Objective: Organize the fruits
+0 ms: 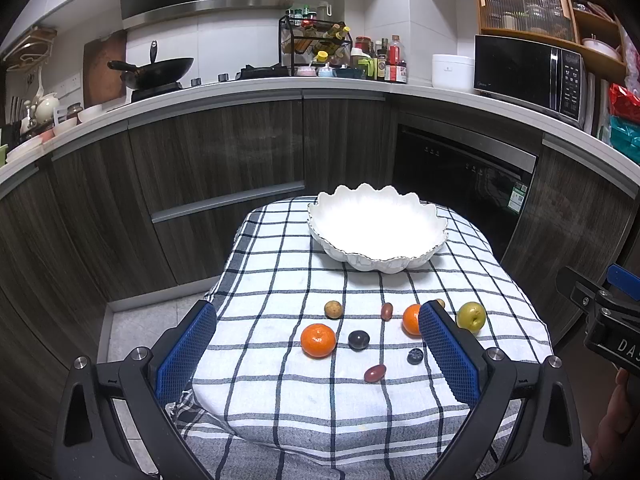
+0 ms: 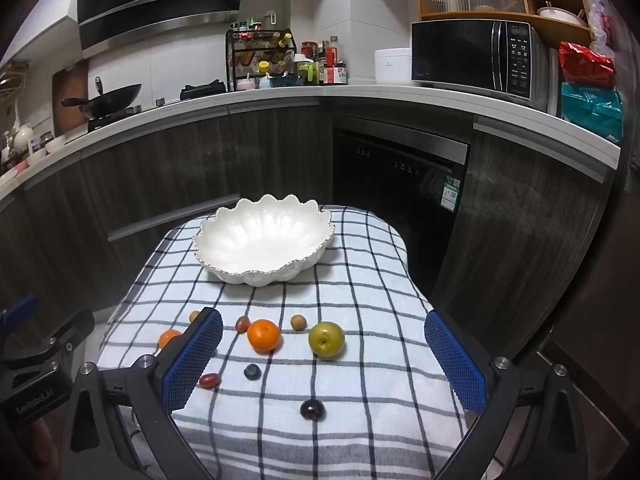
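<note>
A white scalloped bowl (image 1: 376, 228) (image 2: 264, 240) stands empty at the far end of a checked cloth. Nearer lie loose fruits: two oranges (image 1: 318, 340) (image 2: 263, 335), a green apple (image 1: 471, 317) (image 2: 326, 340), a dark plum (image 1: 358, 339) (image 2: 312, 409), a blueberry (image 1: 415, 356) (image 2: 252, 371), red grapes (image 1: 375, 373) (image 2: 210, 380) and small brown fruits (image 1: 333, 309) (image 2: 298, 322). My left gripper (image 1: 318, 346) is open and empty above the cloth's near end. My right gripper (image 2: 322, 354) is open and empty, hovering over the fruits.
The checked cloth (image 1: 280, 420) covers a small table with rounded edges. Dark kitchen cabinets (image 1: 200, 168) and a dishwasher (image 2: 400, 168) stand behind it. The counter above carries a wok (image 1: 156, 72), spice bottles and a microwave (image 2: 476, 56).
</note>
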### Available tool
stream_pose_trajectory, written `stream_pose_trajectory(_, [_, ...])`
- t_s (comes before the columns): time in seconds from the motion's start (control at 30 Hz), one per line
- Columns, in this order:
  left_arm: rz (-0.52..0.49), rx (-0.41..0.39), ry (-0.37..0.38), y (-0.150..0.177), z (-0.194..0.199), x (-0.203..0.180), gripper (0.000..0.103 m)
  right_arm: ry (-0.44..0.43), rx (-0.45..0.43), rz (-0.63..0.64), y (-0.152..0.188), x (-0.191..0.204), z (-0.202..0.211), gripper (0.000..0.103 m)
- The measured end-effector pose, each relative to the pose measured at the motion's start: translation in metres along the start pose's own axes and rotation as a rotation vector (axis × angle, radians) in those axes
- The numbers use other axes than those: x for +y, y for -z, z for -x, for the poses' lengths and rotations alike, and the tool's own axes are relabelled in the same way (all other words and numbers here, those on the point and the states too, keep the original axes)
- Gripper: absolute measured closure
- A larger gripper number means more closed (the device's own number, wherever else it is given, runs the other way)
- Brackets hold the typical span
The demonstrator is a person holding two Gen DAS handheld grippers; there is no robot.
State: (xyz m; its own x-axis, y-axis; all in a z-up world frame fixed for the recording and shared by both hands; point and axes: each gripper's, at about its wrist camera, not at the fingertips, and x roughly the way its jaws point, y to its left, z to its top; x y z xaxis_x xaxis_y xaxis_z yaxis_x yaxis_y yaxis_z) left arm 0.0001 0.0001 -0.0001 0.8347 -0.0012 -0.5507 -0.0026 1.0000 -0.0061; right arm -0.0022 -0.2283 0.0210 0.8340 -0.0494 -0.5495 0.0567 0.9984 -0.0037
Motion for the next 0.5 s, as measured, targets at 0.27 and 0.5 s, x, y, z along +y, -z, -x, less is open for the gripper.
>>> stream_pose_trajectory(0.27, [0.002,-0.003,-0.003,-0.0009,0.001,0.0002,0.0,-0.001,0.0,0.001,0.0001,-0.0002,-0.0001,0.0])
stream_pose_trajectory(0.5, [0.0,-0.001,0.0,0.0,0.0,0.0001,0.0,0.0,0.0,0.0,0.0,-0.0003,0.0002,0.0])
